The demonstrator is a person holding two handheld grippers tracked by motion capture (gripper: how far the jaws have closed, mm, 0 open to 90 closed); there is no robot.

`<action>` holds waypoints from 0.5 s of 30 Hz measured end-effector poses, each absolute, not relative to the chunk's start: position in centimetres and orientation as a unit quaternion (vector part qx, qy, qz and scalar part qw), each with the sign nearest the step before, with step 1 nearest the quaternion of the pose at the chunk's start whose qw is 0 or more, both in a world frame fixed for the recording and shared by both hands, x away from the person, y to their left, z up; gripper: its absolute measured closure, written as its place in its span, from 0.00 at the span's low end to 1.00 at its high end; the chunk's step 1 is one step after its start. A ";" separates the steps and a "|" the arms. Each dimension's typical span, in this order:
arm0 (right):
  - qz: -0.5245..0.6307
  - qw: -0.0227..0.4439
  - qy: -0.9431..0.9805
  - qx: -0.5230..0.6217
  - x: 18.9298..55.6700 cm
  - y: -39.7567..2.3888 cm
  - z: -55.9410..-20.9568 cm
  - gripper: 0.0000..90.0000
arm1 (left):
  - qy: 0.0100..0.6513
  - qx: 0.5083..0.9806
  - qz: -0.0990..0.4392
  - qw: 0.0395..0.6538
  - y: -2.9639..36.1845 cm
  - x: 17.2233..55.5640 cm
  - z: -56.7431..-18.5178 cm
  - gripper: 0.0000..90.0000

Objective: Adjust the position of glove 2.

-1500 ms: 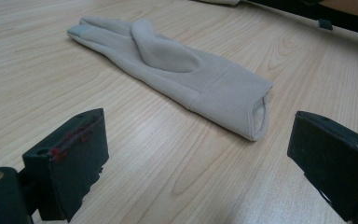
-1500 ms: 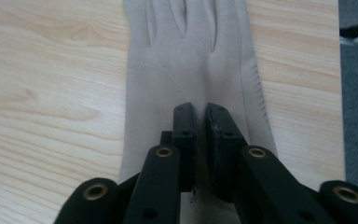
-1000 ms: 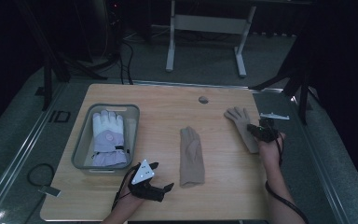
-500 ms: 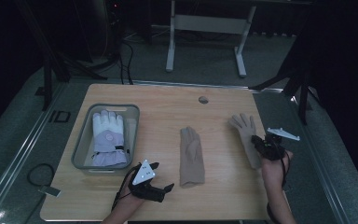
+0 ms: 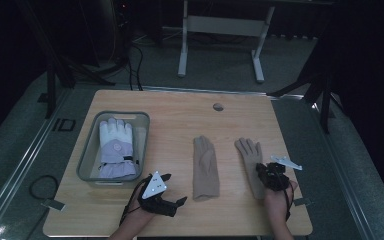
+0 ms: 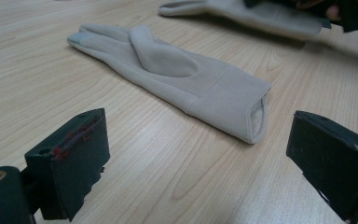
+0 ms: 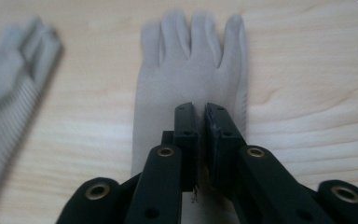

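Gloves: two tan gloves lie flat on the wooden table (image 5: 180, 107), fingers pointing away from the person. The landmark is the middle glove (image 5: 205, 167), which lies at the table's centre with its thumb folded over the palm and its open cuff toward the person. The right glove (image 5: 249, 162) lies just to the right of the middle glove, apart from it and parallel to it. The right gripper (image 5: 269, 176) sits over the cuff end of the right glove; in the right gripper view its jaws stand almost closed, a thin gap between them, above the glove's palm (image 7: 191, 79). The jaws have just been opening slightly; whether any cloth is pinched between them cannot be told. The left gripper (image 5: 172, 189) rests to the near left of the middle glove, its jaws spread wide and holding nothing; in the left gripper view the glove's cuff (image 6: 256, 116) lies ahead between the two pads, untouched. A grey basket (image 5: 87, 160), well to the left of the middle glove, holds a thick white and lilac glove (image 5: 115, 147).
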State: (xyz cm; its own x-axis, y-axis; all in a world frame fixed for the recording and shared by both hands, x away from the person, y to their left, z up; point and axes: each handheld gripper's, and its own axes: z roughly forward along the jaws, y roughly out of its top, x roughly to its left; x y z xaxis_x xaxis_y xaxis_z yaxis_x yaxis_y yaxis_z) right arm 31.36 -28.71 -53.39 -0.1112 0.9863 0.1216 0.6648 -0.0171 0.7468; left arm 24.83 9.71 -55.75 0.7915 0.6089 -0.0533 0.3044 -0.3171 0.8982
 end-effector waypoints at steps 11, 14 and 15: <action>0.357 0.213 0.728 0.546 32.6 -30.0 -52.8 0.70 | 0.290 0.794 0.146 0.514 10.1 24.9 -55.6 0.06; 0.363 0.213 0.757 0.500 32.9 -31.0 -52.3 0.70 | 0.288 0.794 0.144 0.515 10.1 24.9 -55.7 0.06; 0.363 0.213 0.757 0.500 32.9 -31.0 -52.3 0.70 | 0.288 0.794 0.144 0.515 10.1 24.9 -55.7 0.06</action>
